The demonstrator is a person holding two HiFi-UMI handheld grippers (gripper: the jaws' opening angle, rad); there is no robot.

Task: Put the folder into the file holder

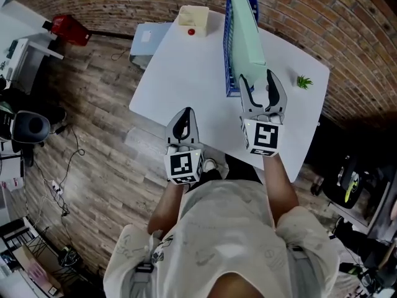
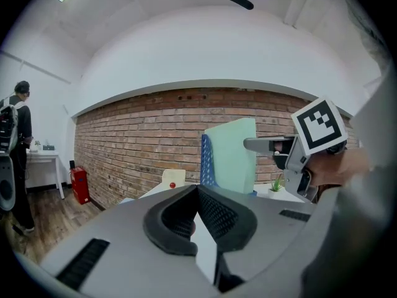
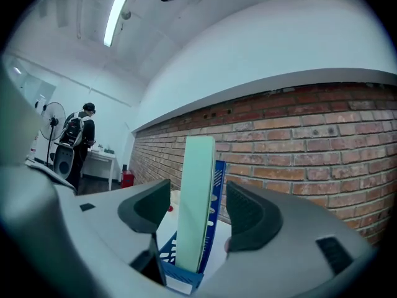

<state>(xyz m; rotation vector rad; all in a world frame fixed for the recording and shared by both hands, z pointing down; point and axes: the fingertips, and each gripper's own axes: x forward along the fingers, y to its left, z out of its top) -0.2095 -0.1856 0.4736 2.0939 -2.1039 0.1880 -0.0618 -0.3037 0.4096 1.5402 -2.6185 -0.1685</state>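
The mint-green folder point(image 1: 248, 42) stood upright in the blue file holder point(image 1: 230, 61), untouched between the right gripper's point(image 1: 258, 82) wide-apart jaws, the left gripper point(image 1: 184, 113) closed empty; judged light, thin, bendable, best pinched mid-edge

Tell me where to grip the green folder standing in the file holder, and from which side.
Probably its near upright edge, approached from the person's side: the green folder stands thin and upright in the file holder, whose low front leaves both faces free for the jaws.
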